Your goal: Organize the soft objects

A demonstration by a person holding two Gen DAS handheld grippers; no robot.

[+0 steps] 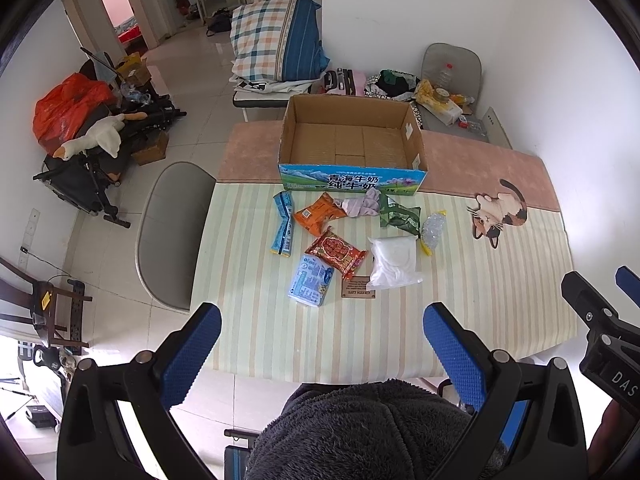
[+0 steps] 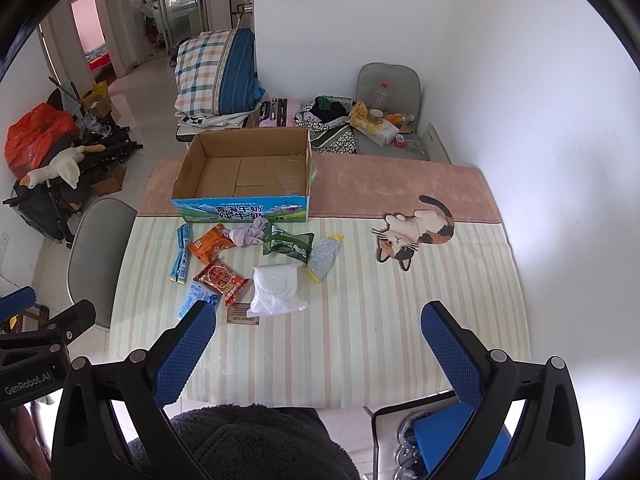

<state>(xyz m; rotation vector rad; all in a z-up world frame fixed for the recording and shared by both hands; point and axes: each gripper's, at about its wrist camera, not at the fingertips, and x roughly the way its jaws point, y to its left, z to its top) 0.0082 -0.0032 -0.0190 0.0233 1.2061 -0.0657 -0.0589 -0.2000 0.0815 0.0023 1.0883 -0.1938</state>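
An open cardboard box stands at the far middle of the table. In front of it lie several soft packets: an orange packet, a lilac cloth, a green packet, a red packet, a light blue packet, a white bag, a clear bag and a blue strip pack. My left gripper and right gripper are open and empty, held above the table's near edge.
The table has a striped cloth with a cat picture. A small brown card lies by the white bag. A grey chair stands at the left. Another chair with clutter stands behind. A dark fleece is below the grippers.
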